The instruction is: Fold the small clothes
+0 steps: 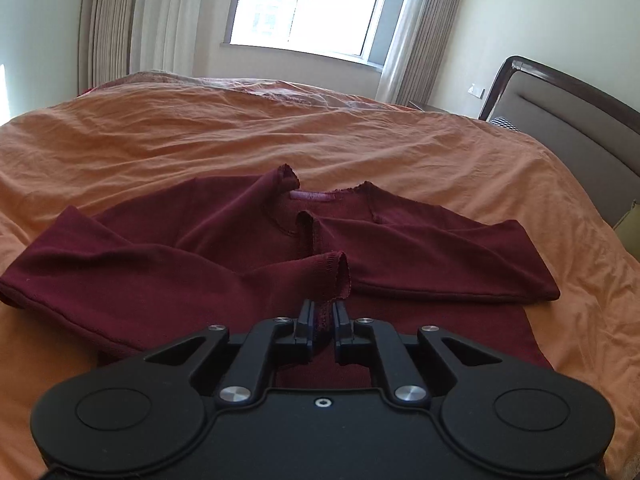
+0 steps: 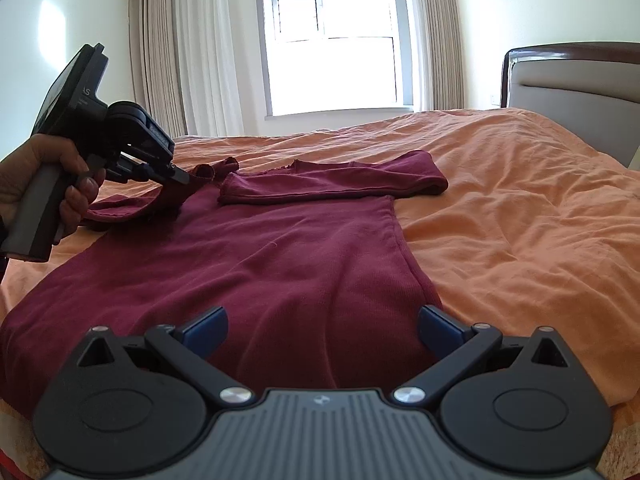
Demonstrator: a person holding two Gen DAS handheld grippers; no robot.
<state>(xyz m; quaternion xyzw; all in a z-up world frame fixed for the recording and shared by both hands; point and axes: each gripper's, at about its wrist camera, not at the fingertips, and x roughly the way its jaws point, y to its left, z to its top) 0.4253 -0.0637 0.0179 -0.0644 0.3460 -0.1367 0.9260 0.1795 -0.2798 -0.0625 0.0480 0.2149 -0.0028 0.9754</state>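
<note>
Maroon cloth fills the left wrist view: a long-sleeved top point(image 1: 224, 248) lies flat on an orange bedspread point(image 1: 160, 136), its neckline towards the window point(image 1: 308, 4). Both sleeves are folded in across the chest, and the cuff point(image 1: 334, 276) of the left sleeve point(image 1: 132, 276) sits between the tips of the left gripper point(image 1: 323, 312). Those jaws stand narrow, with the cuff's edge between the fingers; whether the pads press the cloth is hard to tell. The right sleeve point(image 1: 440, 256) lies flat, its cuff near the middle of the chest. A padded headboard point(image 1: 568, 128) rises at the right.

Seen from the right wrist, the same top point(image 2: 280, 264) spreads over the bedspread point(image 2: 520, 208) with its hem nearest the camera. The right gripper point(image 2: 322, 320) hovers low over the hem, its blue fingers point(image 2: 208, 324) spread wide with nothing between them. At the left a hand point(image 2: 48, 176) holds the left gripper point(image 2: 185, 178), whose tip meets the bunched sleeve cuff point(image 2: 202, 174) above the chest. The other sleeve point(image 2: 332, 184) lies folded across the shoulders. Curtains point(image 2: 180, 60) frame the window point(image 2: 332, 44).
</note>
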